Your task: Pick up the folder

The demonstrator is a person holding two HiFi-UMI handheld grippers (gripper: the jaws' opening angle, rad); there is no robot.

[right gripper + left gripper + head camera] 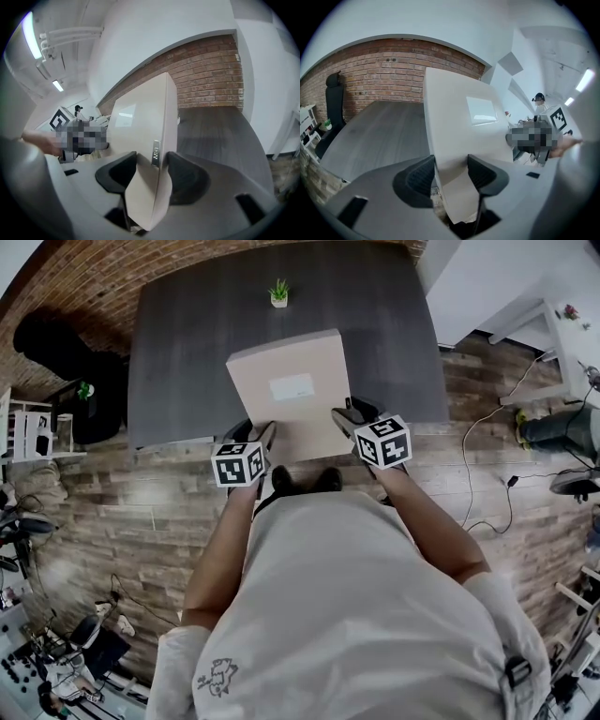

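A thick beige folder [292,388] with a white label hangs above the near edge of the dark grey table [187,343], held from both sides. My left gripper [263,436] is shut on the folder's near left corner; in the left gripper view both pads press the folder [454,136] edge, the gripper [451,173] clamped around it. My right gripper [343,418] is shut on the near right corner. In the right gripper view the folder [145,136] with its metal clip stands between the pads of the gripper [152,174].
A small potted plant [278,292] stands at the table's far edge. A black chair [52,343] sits at the left, shelves [33,432] beside it. A white table [562,324] and cables [487,474] lie on the wooden floor to the right. A brick wall [384,70] is behind.
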